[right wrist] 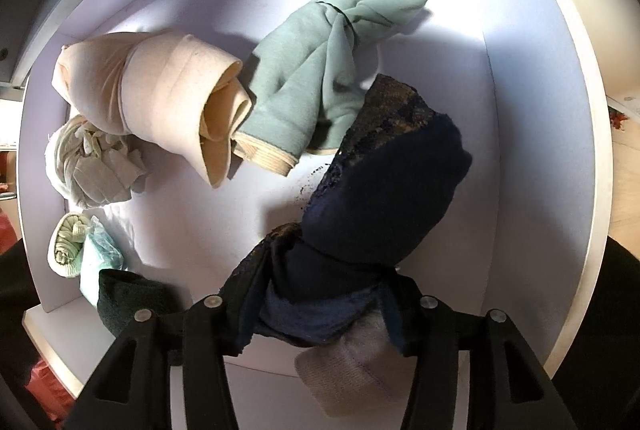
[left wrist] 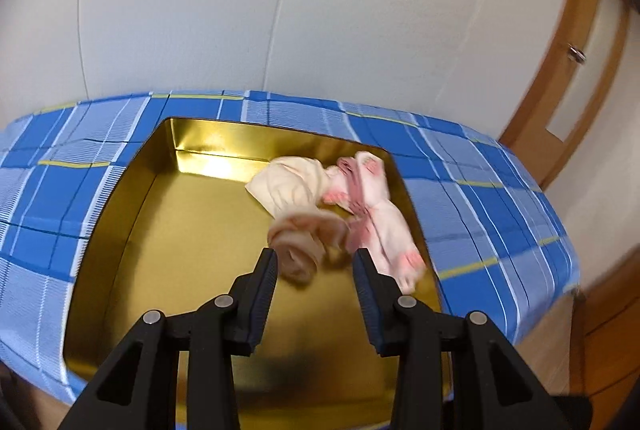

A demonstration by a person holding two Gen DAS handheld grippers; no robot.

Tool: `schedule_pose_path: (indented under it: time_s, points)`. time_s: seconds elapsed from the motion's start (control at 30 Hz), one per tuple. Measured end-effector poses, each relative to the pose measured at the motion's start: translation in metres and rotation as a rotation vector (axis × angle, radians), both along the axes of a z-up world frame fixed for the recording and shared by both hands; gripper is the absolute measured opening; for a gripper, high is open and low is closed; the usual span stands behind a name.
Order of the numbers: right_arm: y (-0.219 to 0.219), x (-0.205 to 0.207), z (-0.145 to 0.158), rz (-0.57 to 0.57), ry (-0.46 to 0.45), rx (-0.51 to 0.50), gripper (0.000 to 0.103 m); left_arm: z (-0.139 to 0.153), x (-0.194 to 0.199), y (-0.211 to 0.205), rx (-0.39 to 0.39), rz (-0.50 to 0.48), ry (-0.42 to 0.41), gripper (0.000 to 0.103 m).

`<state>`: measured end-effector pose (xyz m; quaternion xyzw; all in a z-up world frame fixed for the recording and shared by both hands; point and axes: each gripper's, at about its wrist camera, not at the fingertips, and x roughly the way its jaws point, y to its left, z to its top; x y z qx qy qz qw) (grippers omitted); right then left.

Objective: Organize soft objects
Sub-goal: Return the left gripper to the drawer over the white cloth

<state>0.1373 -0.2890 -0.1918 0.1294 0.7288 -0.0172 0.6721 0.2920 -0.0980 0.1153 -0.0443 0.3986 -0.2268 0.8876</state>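
Left claw (left wrist: 316,256): jaws spread, nothing between them, poised over the gold tin (left wrist: 160,214). Cream sock roll (left wrist: 300,242) lies just past the fingertips; pink-and-white socks (left wrist: 376,214) touch it along the tin's right wall. Tin sits on blue plaid cloth (left wrist: 60,190).

Right claw (right wrist: 320,304): clenched on a navy sock bundle (right wrist: 376,202) above the white drawer (right wrist: 536,150). Beyond, near the far edge: green bundle (right wrist: 320,70), beige roll (right wrist: 160,86).

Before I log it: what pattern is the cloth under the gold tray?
Blue plaid cloth with white and yellow lines, clearest in the left wrist view.
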Motion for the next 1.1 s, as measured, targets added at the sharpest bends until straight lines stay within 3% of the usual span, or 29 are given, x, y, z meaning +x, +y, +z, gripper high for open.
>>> schedule_pose_path:
  time_s: [0.23,0.4,0.6,0.8,0.9,0.97,1.1]
  points:
    - [0.008,0.001,0.000,0.028,-0.009,-0.024,0.057,0.007,-0.058,0.022,-0.053,-0.042,-0.032,0.039]
    - [0.012,0.000,0.002,0.025,-0.012,-0.023,0.057,-0.002,-0.095,0.030,0.001,-0.083,-0.066,0.039]
    - [0.008,-0.004,0.000,0.014,-0.010,-0.020,0.057,-0.040,-0.134,0.037,0.038,-0.120,-0.040,0.039]
    - [0.004,-0.006,-0.002,0.009,-0.004,-0.021,0.057,-0.101,-0.154,0.037,0.089,-0.137,0.072,0.039]
    - [0.002,-0.007,-0.002,0.005,-0.004,-0.017,0.057,-0.128,-0.156,0.037,0.118,-0.148,0.132,0.049]
    - [0.002,-0.008,-0.003,0.004,-0.004,-0.018,0.057,-0.147,-0.154,0.037,0.132,-0.154,0.185,0.076]
    - [0.002,-0.008,-0.003,0.003,-0.005,-0.018,0.058,-0.184,-0.145,0.032,0.189,-0.180,0.284,0.080]
